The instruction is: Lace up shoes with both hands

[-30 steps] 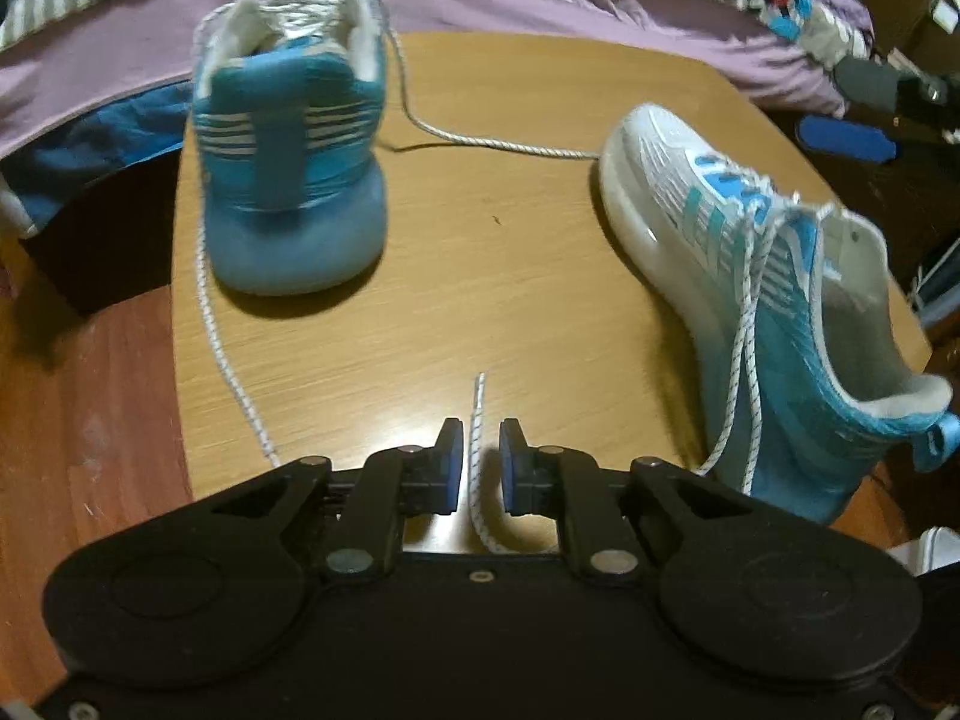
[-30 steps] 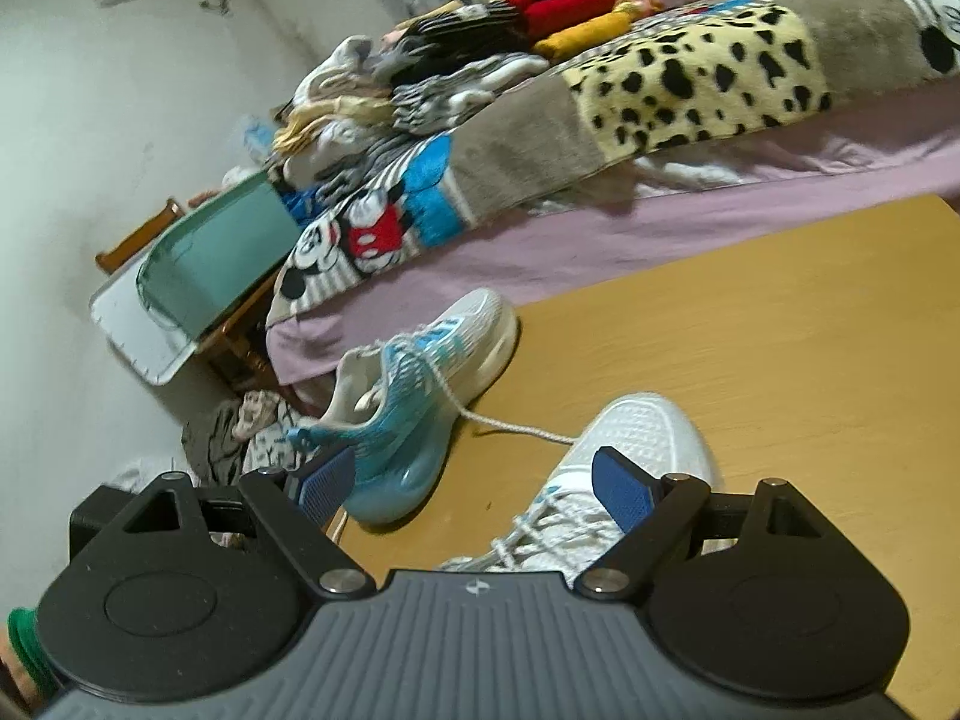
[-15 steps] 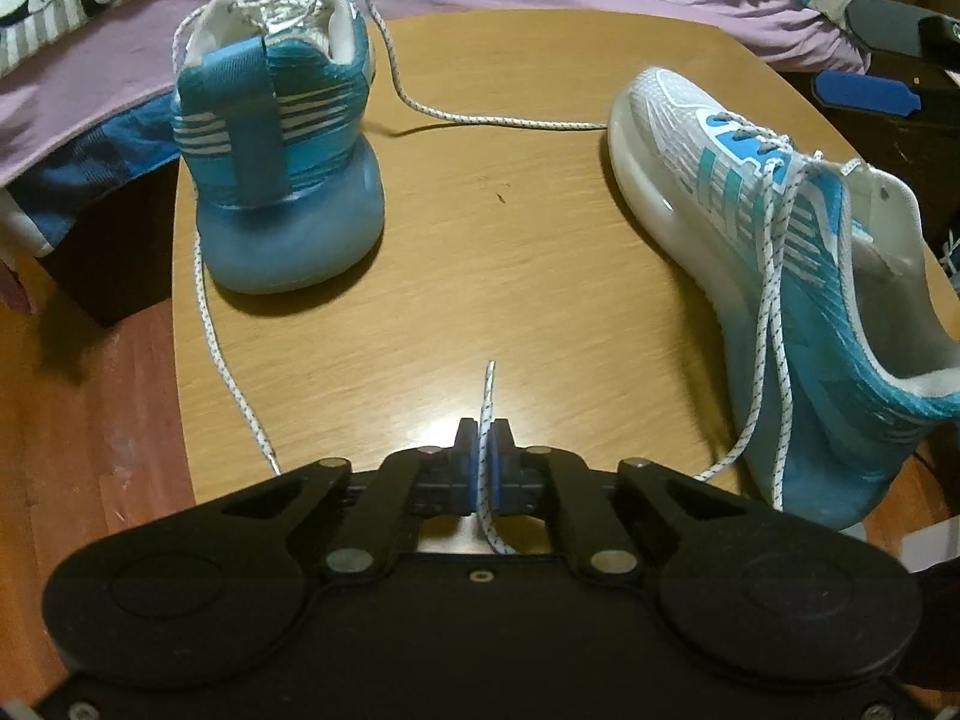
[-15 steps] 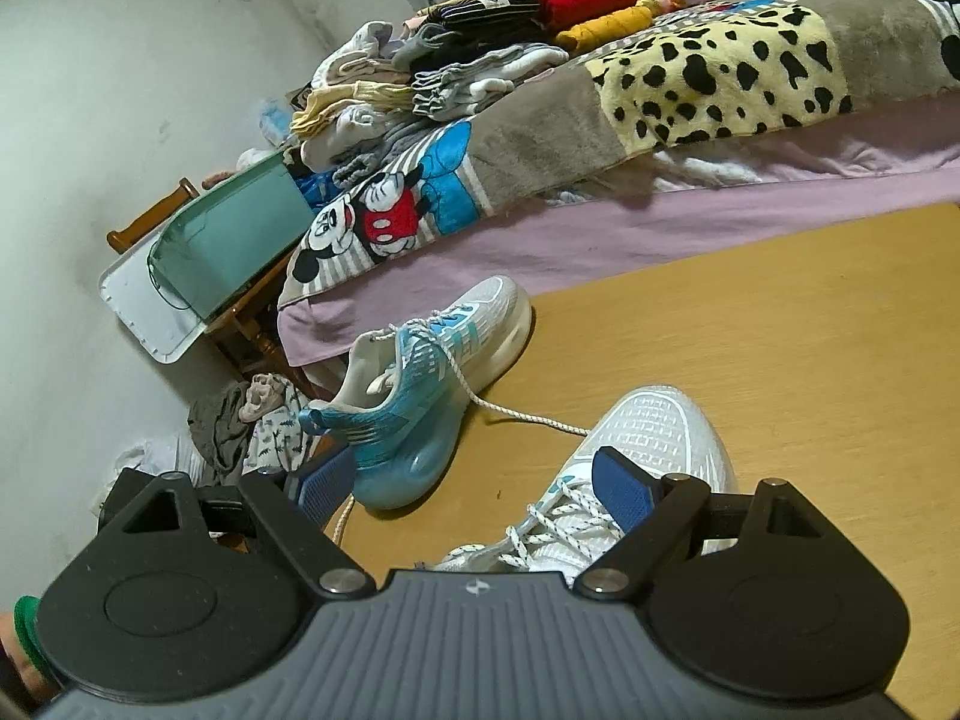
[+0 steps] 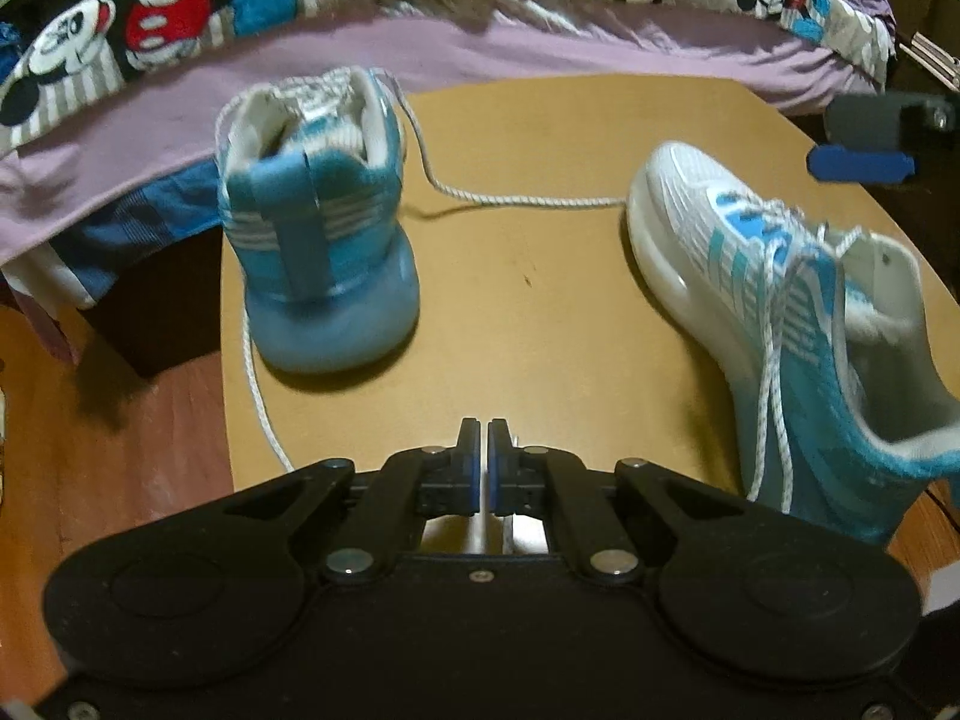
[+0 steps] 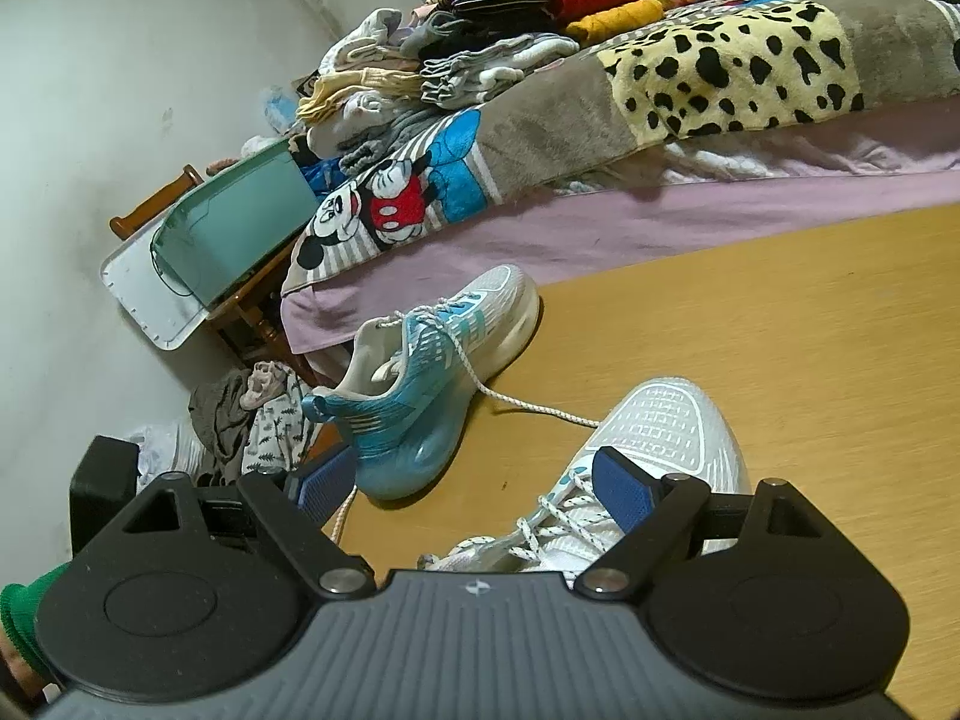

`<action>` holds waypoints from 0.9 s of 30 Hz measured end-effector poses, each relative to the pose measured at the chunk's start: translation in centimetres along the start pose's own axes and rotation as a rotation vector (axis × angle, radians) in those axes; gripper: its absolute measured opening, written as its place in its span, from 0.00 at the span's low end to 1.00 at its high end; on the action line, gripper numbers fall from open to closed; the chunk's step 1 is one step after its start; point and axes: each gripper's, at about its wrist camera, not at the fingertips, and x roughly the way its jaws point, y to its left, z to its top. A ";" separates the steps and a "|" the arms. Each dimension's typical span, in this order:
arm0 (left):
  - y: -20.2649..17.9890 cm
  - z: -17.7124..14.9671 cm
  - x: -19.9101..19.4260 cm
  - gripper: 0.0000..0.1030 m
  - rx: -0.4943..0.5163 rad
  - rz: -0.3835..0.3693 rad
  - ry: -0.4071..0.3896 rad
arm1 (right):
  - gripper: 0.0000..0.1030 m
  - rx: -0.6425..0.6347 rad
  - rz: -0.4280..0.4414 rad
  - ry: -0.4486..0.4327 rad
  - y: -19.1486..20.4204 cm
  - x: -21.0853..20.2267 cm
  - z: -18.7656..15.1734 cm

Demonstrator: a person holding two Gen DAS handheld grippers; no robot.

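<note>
Two white-and-blue sneakers stand on a wooden table [image 5: 570,138]. One sneaker [image 5: 318,240] shows its heel; its lace [image 5: 522,199] trails to the toe of the other sneaker [image 5: 780,300]. That second sneaker's loose laces [image 5: 774,420] hang down its side and run under my left gripper [image 5: 483,462]. The left gripper is shut at the table's near edge, seemingly pinching this lace: a white bit shows beside one fingertip and more behind the pads. My right gripper [image 6: 474,483] stands open just above the near sneaker's [image 6: 660,438] lacing, holding nothing. The far sneaker [image 6: 444,372] sits near the table edge.
A bed [image 5: 420,42] with a purple sheet and a patchwork blanket borders the table's far side, with stacked clothes [image 6: 480,54] on it. A green box [image 6: 240,228] rests on a wooden chair beside a clothes heap [image 6: 252,414]. Red-brown floor [image 5: 108,450] lies left of the table.
The left jaws closed onto the lace end lying between them, and the lace tip no longer pokes out past the pads. The left view tilted up toward the bed. The right gripper stayed open.
</note>
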 end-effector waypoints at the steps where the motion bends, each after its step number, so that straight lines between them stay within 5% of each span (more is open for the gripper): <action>1: -0.1 0.1 -0.1 0.01 -0.003 0.002 -0.006 | 0.83 0.000 0.001 0.001 0.0 0.1 0.0; 27: 0.1 0.2 -1.5 0.00 -0.033 0.064 -0.062 | 0.83 -0.014 0.006 0.025 0.5 0.8 -0.4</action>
